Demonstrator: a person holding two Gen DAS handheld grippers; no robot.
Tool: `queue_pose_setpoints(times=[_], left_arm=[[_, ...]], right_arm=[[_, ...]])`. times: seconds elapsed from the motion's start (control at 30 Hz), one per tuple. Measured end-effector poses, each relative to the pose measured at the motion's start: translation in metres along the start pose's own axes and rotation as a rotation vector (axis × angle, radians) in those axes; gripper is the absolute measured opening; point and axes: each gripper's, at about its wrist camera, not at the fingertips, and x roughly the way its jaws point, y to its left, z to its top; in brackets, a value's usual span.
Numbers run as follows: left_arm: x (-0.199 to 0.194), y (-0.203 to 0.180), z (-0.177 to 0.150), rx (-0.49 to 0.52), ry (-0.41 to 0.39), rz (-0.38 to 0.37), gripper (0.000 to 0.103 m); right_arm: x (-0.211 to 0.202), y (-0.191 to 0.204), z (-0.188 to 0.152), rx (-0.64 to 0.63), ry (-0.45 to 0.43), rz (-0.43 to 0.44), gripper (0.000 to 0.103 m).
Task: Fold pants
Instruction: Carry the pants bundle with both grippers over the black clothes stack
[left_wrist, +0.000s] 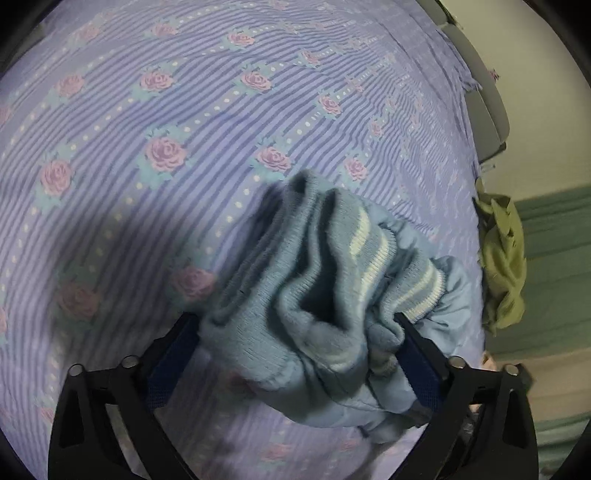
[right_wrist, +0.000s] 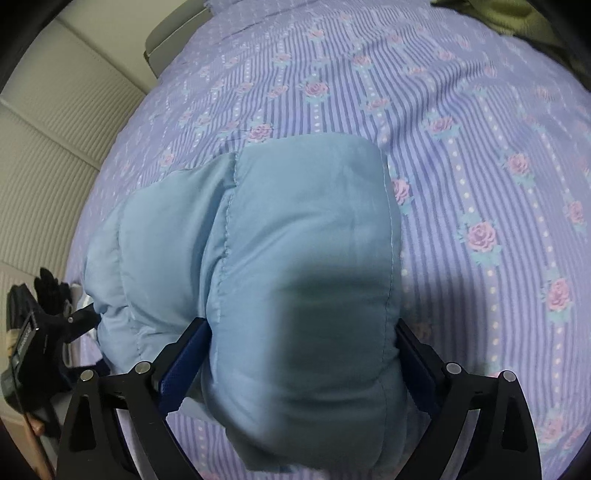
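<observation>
The pants are light blue and padded, with knit cuffs striped in white. In the left wrist view my left gripper (left_wrist: 297, 325) is shut on the bunched knit cuffs of the pants (left_wrist: 314, 280) and holds them above the bed. In the right wrist view my right gripper (right_wrist: 301, 332) is shut on the smooth quilted part of the pants (right_wrist: 295, 229), which fills the gap between the fingers and drapes forward over the bed. The left gripper shows at the left edge of the right wrist view (right_wrist: 74, 317), at the pants' other end.
A purple striped bedspread with pink roses (left_wrist: 184, 110) covers the bed under both grippers. An olive green cloth (left_wrist: 502, 258) lies at the bed's right edge. Grey padded furniture (left_wrist: 484, 96) and a ribbed beige cushion (right_wrist: 48, 155) border the bed.
</observation>
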Motion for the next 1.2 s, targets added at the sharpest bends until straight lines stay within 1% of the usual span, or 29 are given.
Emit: queue_pose_setpoints(times=[0.03,0.1,0.23,0.3,0.43,0.57,0.63,0.73,0.77,0.83,0.9,0.97,1.03,1.07,1.1,1.13,1.17,1.2], left_arm=[[-0.004,-0.001,-0.002,-0.014,-0.002,-0.007,0.095],[-0.010,-0.005,-0.004,-0.005,-0.008,-0.024,0.095],[-0.011,-0.008,-0.001,-0.035,0.018,-0.020,0.094],[-0.011,-0.011,0.000,-0.038,0.017,-0.011,0.096],[-0.002,-0.020,0.003,-0.057,0.016,0.001,0.102],[0.001,-0.016,0.004,-0.127,0.048,-0.036,0.102],[-0.007,-0.018,0.002,-0.108,0.039,-0.058,0.102],[-0.017,-0.025,-0.004,-0.061,0.024,-0.064,0.103],[-0.015,-0.029,-0.004,-0.045,0.019,-0.045,0.103],[-0.006,-0.032,-0.003,-0.045,0.025,-0.008,0.103],[0.004,-0.031,0.000,-0.058,0.022,0.005,0.103],[0.015,-0.024,0.002,-0.079,0.037,-0.007,0.103],[0.023,-0.017,0.003,-0.084,0.043,-0.044,0.103],[0.026,-0.014,0.003,-0.079,0.044,-0.048,0.100],[0.026,-0.013,0.003,-0.072,0.043,-0.044,0.097],[0.024,-0.014,0.002,-0.061,0.038,-0.041,0.089],[0.019,-0.015,0.001,-0.041,0.029,-0.037,0.079],[0.015,-0.018,-0.001,-0.023,0.023,-0.034,0.073]], right_arm=[[0.002,-0.001,0.000,0.011,0.006,0.009,0.095],[0.004,0.000,0.001,0.021,0.008,0.014,0.095],[0.004,0.003,-0.002,0.013,0.006,0.012,0.095],[0.003,0.004,-0.002,0.014,0.007,0.009,0.095],[0.004,0.006,-0.001,0.014,0.008,0.002,0.095],[-0.002,0.002,-0.003,0.026,0.013,0.008,0.095],[-0.007,0.000,-0.004,0.030,0.013,0.008,0.095],[-0.014,0.000,-0.003,0.025,0.009,-0.005,0.095],[-0.016,0.000,-0.003,0.023,0.005,-0.006,0.095],[-0.016,0.000,-0.004,0.023,0.006,-0.010,0.095],[-0.016,-0.001,-0.004,0.023,0.006,-0.013,0.094],[-0.016,-0.002,-0.005,0.025,0.006,-0.010,0.094],[-0.016,-0.002,-0.005,0.027,0.009,-0.008,0.091],[-0.016,-0.003,-0.004,0.029,0.008,-0.008,0.090],[-0.017,-0.002,-0.005,0.031,0.007,-0.009,0.085],[-0.020,-0.001,-0.006,0.031,0.008,-0.007,0.079],[-0.022,0.000,-0.007,0.026,0.005,-0.009,0.075],[-0.026,0.004,-0.008,0.009,-0.002,-0.016,0.067]])
